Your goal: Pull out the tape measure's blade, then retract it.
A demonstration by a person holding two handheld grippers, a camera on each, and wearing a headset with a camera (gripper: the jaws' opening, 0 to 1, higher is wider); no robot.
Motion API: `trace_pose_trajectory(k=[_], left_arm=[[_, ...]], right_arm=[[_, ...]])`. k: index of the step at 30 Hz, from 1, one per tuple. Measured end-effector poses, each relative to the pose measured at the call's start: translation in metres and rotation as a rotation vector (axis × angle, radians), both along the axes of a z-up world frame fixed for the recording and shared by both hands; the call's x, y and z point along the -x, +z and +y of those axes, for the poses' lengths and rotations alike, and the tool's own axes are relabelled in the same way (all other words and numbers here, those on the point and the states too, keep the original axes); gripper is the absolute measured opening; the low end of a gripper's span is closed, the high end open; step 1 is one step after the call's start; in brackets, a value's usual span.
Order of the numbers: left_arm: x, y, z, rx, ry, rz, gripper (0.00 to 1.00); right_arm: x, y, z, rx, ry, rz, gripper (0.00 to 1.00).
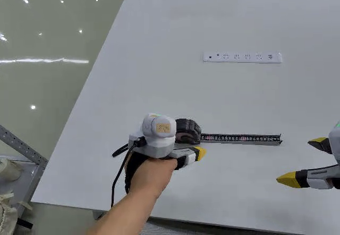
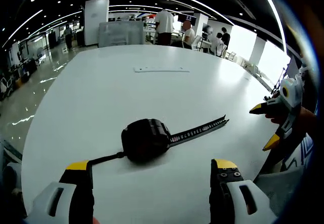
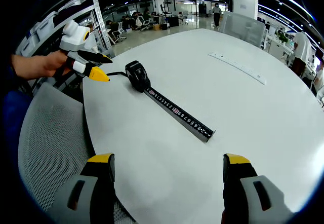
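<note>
A black tape measure (image 1: 188,131) lies on the white table (image 1: 175,75) with its blade (image 1: 241,138) drawn out to the right, flat on the surface. My left gripper (image 1: 194,144) is open just in front of the case, jaws apart on either side of it and not touching. In the left gripper view the case (image 2: 146,139) sits just beyond the open jaws, with the blade (image 2: 200,130) running right. My right gripper (image 1: 303,160) is open, a little beyond the blade's tip. In the right gripper view the blade (image 3: 179,115) ends ahead of the open jaws.
A white power strip (image 1: 242,57) lies farther back on the table. The table's left edge drops to a glossy floor (image 1: 48,59), with a metal rack (image 1: 21,150) at lower left. A grey mesh chair (image 3: 45,148) stands by the near edge.
</note>
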State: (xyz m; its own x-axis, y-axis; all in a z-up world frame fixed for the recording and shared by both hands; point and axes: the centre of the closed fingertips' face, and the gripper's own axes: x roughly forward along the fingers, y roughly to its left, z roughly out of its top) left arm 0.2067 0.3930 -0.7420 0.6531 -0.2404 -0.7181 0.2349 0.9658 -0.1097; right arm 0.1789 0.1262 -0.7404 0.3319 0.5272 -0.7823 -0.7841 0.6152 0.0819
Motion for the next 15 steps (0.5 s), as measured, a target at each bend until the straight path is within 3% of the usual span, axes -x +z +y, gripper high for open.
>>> trace_pose_trajectory(k=[3, 15], left_arm=[[-0.005, -0.005, -0.002, -0.015, -0.005, 0.003, 0.91], [-0.023, -0.016, -0.001, -0.022, 0.052, 0.017, 0.87]], right_arm=[[-0.003, -0.008, -0.006, 0.057, 0.056, -0.009, 0.84], [-0.025, -0.029, -0.005, 0.112, 0.169, 0.003, 0.76]])
